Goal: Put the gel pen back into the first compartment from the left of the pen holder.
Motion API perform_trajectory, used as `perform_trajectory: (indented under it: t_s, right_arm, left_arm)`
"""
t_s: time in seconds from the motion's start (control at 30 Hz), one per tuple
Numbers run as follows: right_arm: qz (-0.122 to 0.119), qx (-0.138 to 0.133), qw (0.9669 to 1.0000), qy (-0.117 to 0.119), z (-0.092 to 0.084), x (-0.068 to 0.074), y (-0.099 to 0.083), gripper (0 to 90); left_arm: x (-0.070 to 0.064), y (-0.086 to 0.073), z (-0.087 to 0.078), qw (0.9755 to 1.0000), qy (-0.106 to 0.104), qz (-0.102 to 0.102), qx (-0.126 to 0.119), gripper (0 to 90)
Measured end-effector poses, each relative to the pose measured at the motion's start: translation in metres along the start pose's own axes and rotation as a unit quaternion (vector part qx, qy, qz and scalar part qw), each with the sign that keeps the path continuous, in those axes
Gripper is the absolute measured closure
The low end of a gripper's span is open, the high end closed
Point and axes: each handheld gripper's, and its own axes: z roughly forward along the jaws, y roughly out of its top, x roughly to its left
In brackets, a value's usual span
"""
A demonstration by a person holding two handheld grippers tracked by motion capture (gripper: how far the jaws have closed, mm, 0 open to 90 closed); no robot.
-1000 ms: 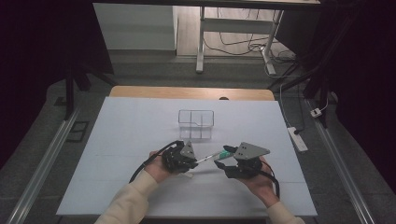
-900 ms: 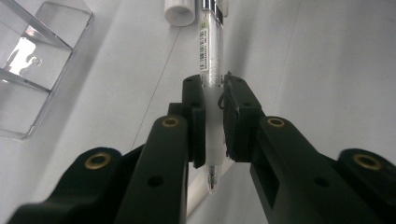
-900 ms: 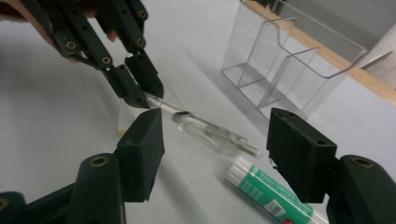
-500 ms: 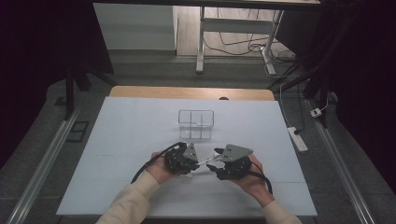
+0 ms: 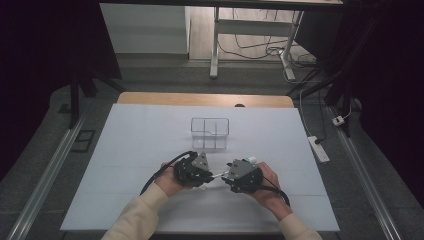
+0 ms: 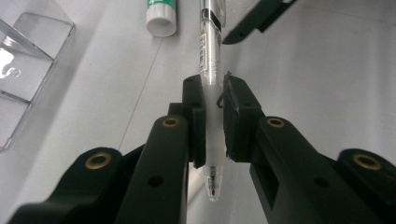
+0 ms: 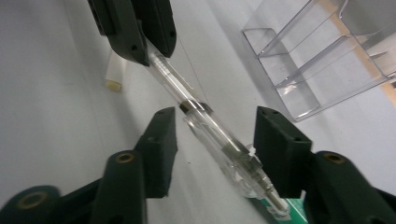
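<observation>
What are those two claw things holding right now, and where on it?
The left gripper clamps a clear pen near its writing tip. The right gripper has just been closing around the clip end, with gaps on both sides; it holds nothing.

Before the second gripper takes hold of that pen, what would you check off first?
1. Left gripper clamped on the clear pen: ok.
2. Pen's clip end lies between the right gripper's jaws: ok.
3. Right jaws, just been closing, pressing the pen: not ok, gaps remain.
4. Pen tip with red ink points back toward the left hand: ok.
5. Clear organizer free to receive it: ok.
6. Glue stick touching the pen: cannot tell.
</observation>
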Motion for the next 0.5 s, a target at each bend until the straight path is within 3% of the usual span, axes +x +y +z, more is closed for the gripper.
perform_trajectory:
  t_s: [0.23,0.5]
  right_arm:
    - [-0.045,0.010,0.9988,0.014,0.0001,0.0018,-0.0014,63.7]
    - [-0.056,0.011,0.9976,0.038,0.0028,0.0048,-0.0034,73.3]
  left_arm:
    - [0.0010,-0.0006,-0.0036,0.9999,-0.012,0.000,-0.010,80.0]
    - [0.0017,-0.0028,-0.0073,0.9993,-0.001,-0.012,-0.036,76.5]
